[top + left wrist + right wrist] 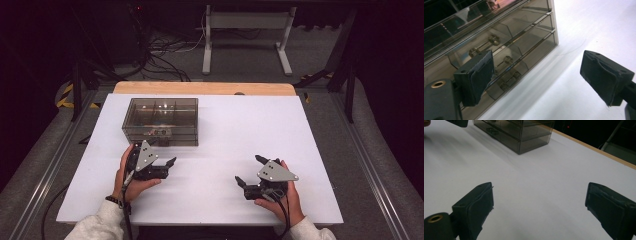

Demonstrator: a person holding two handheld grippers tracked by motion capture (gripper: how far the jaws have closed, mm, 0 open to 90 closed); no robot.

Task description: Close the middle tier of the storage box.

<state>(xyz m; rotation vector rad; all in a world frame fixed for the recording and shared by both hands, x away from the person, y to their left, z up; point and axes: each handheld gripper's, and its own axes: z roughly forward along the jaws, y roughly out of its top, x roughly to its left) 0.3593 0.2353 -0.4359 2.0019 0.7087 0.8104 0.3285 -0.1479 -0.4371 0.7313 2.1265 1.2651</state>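
A smoky see-through drawer box (160,121) stands on the white table (240,125), left of centre. Its stacked drawers carry small metal knobs (494,39). My left gripper (162,152) lies just in front of the box, open, its jaws wide apart with nothing between them. In the left gripper view, the left gripper (541,72) has its near pad (482,75) close to the front of the drawer box (506,30); whether it touches I cannot tell. My right gripper (249,170) rests at the front right, open and empty. The right gripper (539,205) points over bare table toward the drawer box (524,132).
The table's far edge is a wooden strip (205,88). Beyond it lie floor cables (160,55) and a white stand (245,35). Metal rails (55,160) run along both sides of the table.
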